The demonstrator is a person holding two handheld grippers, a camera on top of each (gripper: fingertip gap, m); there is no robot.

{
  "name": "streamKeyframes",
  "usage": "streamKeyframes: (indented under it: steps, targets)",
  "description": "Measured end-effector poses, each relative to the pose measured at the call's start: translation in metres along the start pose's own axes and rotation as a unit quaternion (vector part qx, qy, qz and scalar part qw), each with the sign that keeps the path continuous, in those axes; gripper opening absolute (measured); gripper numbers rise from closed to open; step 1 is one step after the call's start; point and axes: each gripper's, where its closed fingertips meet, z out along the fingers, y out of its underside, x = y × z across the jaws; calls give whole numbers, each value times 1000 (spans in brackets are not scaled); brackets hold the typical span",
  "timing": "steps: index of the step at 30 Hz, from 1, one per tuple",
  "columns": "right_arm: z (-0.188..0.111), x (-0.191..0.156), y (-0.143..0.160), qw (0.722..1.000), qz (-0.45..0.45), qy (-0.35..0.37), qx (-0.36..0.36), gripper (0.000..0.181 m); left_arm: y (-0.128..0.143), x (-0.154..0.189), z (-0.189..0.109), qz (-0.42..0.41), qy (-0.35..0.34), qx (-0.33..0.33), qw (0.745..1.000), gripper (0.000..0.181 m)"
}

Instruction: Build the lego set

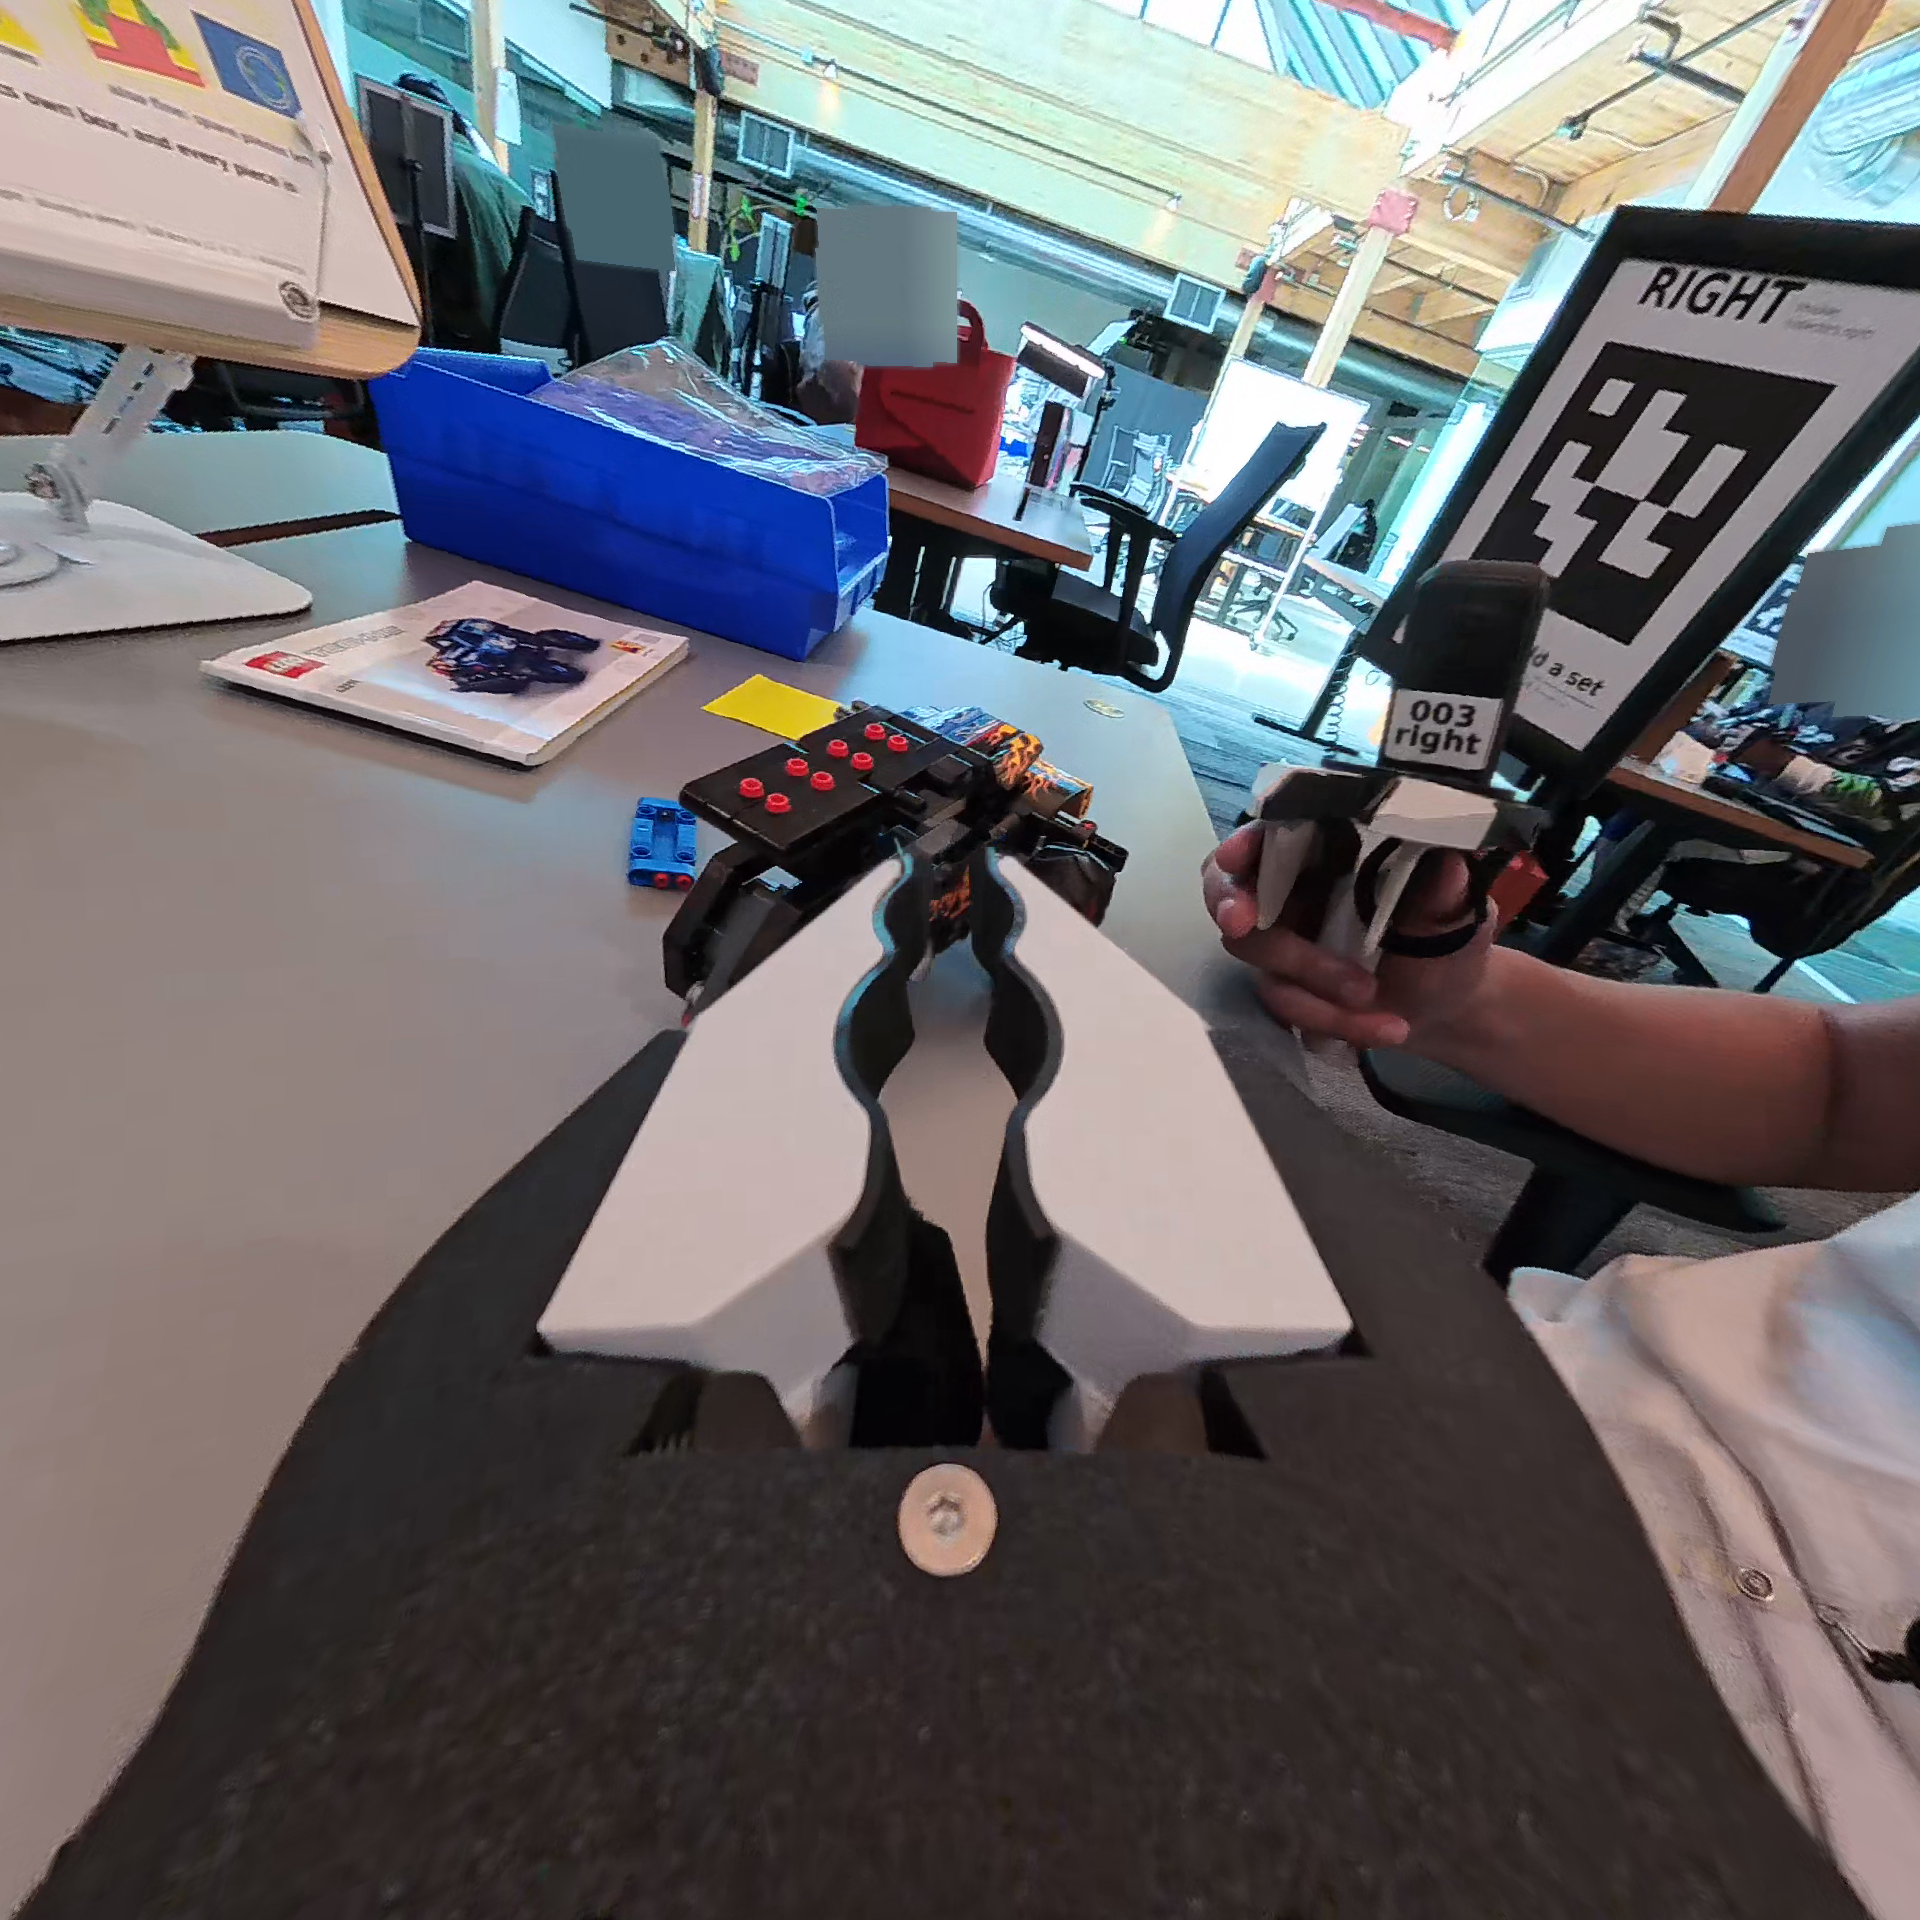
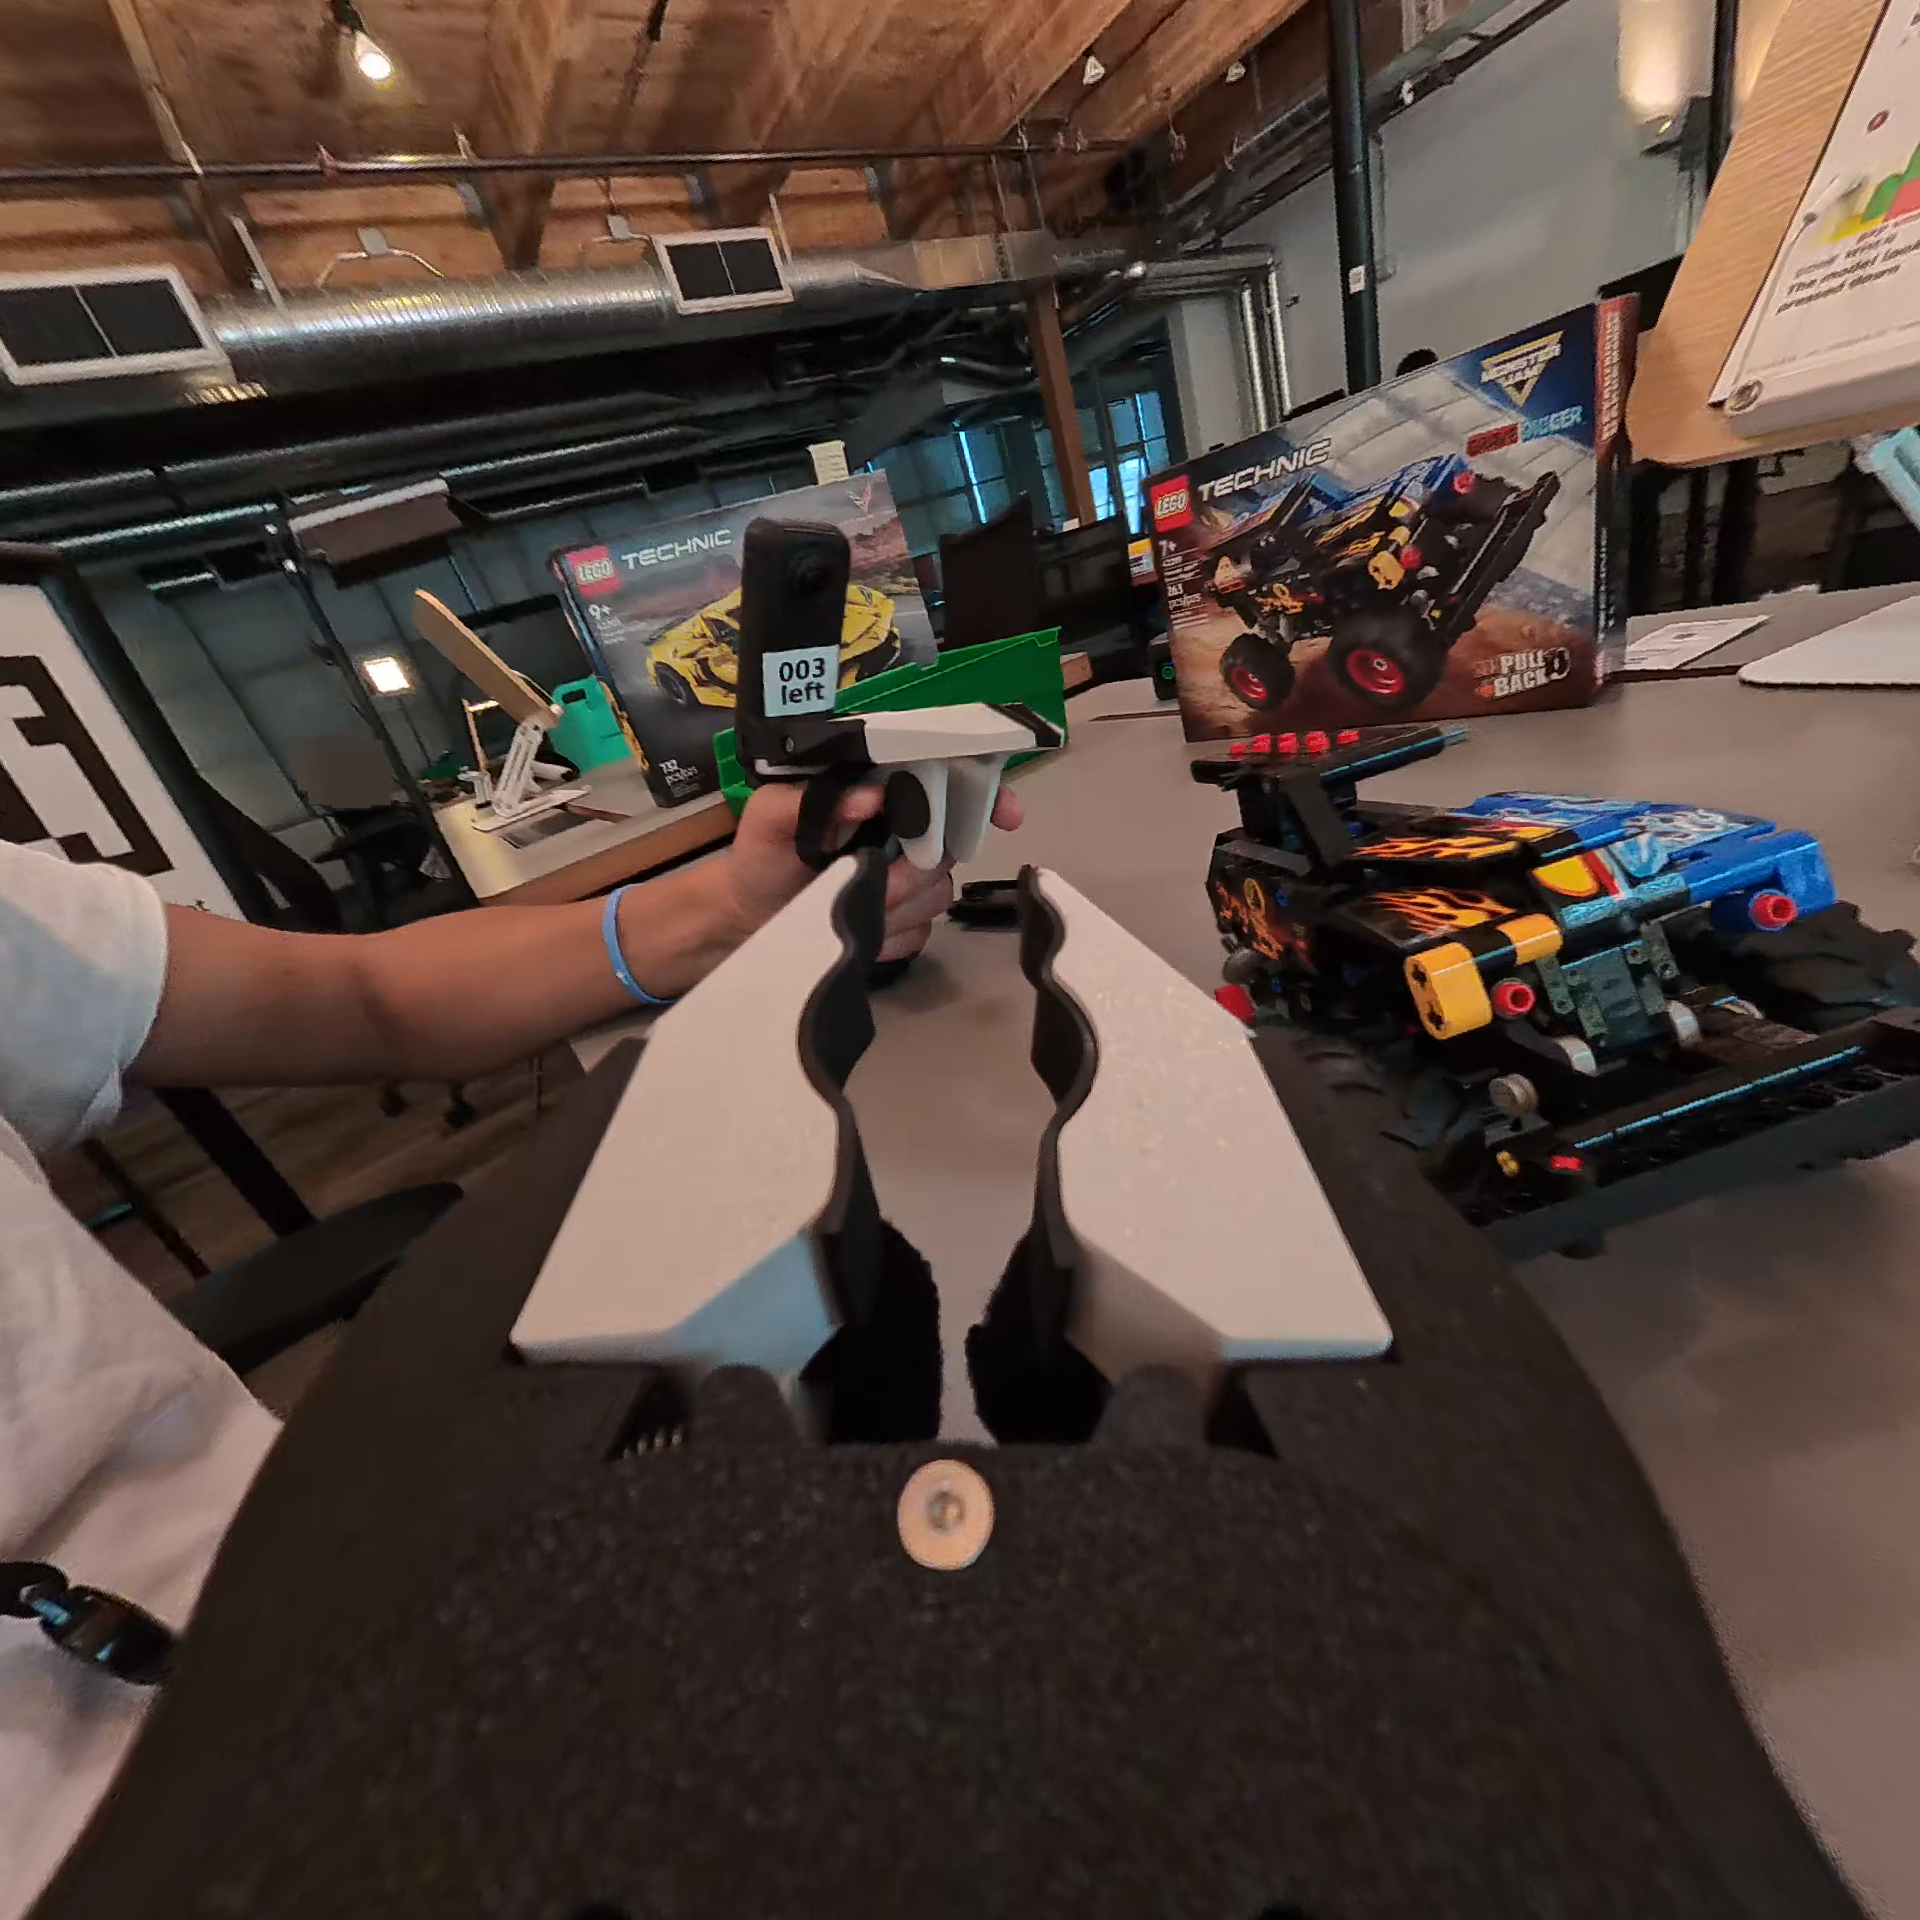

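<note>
A black and blue brick-built monster truck model (image 1: 883, 800) with flame stickers and red studs sits on the grey table (image 1: 312, 987). My left gripper (image 1: 951, 868) is slightly open and empty, its tips pointing at the model's near side, short of it. In the right wrist view the model (image 2: 1507, 935) lies to the right of my right gripper (image 2: 948, 888), which is open and empty above the table (image 2: 1714, 1455). Each gripper shows in the other's view, held in a hand: the right one (image 1: 1335, 899) at the table's right edge, the left one (image 2: 961, 821) straight ahead.
A small blue brick piece (image 1: 662, 842), a yellow note (image 1: 774, 704) and an instruction booklet (image 1: 447, 665) lie behind the model. A blue bin (image 1: 623, 499) holds a plastic bag. Two set boxes (image 2: 1392, 540) (image 2: 727, 623), a green bin (image 2: 935, 675) and a marker sign (image 1: 1662, 468) stand around. My right fingertips sit around 12 cm from my left ones. The small blue brick piece (image 1: 662, 842) is about equally far from each gripper, around 20 cm.
</note>
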Motion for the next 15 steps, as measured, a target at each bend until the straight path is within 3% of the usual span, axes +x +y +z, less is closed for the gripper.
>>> streamKeyframes:
  steps: [6, 13, 15]
  targets:
    - [1, -5, 2, 1000, -19, -6, -3, 24, -3, 3, 0, 20, -2, 10, 1000, 7]
    - [5, -9, 9, 999, -45, -8, -21, 23, -14, 7, -4, -131, 76, 43, 988, 8]
    - [5, -10, 9, 999, -44, -11, -23, 23, -22, 8, -10, -167, 109, 65, 978, 22]
